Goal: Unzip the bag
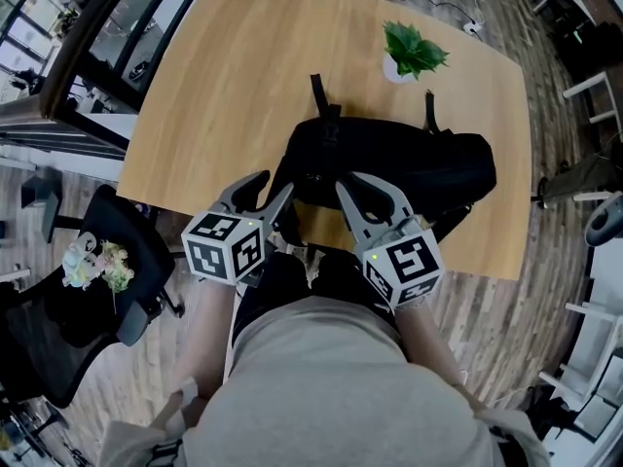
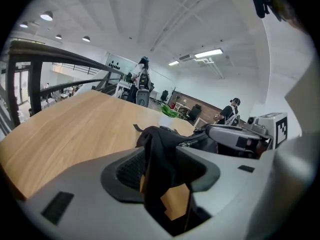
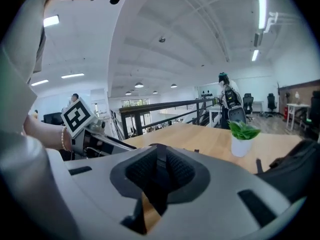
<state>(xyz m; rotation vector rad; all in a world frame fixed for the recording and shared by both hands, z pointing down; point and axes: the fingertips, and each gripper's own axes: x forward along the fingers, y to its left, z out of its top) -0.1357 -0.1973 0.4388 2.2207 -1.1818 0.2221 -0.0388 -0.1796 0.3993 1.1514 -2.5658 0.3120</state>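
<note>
Big open office with a railing along one side and strip lights overhead, so pretty standard stuff. Light wood surface [image 1: 214, 86] with rounded corners, and the black bag [image 1: 389, 163] is lying flat right at its 6 o'clock edge, closest to the person, with a couple of straps sticking out toward 12.

Little potted plant [image 1: 411, 52] in a white pot sits at about 1 o'clock from the bag, well apart from it. A black office chair [image 1: 97, 261] is parked off the surface at roughly 8 o'clock, with what looks like a bunch of flowers on the seat.

Both tools are down at the bag's 7 o'clock end, close beside each other.

Left gripper [image 1: 273, 188]: jaws are fairly wide. A fold of the bag's black fabric stands up between them, but in the left gripper view [image 2: 160, 169] I can see a gap with wood showing beside one pad, so it isn't pinching.

Right gripper [image 1: 348, 181]: jaws are narrow and clamped on a thin black strip of the bag, seen clearly in the right gripper view [image 3: 161, 171]. Can't tell if that strip is the zip pull or just a tab.
</note>
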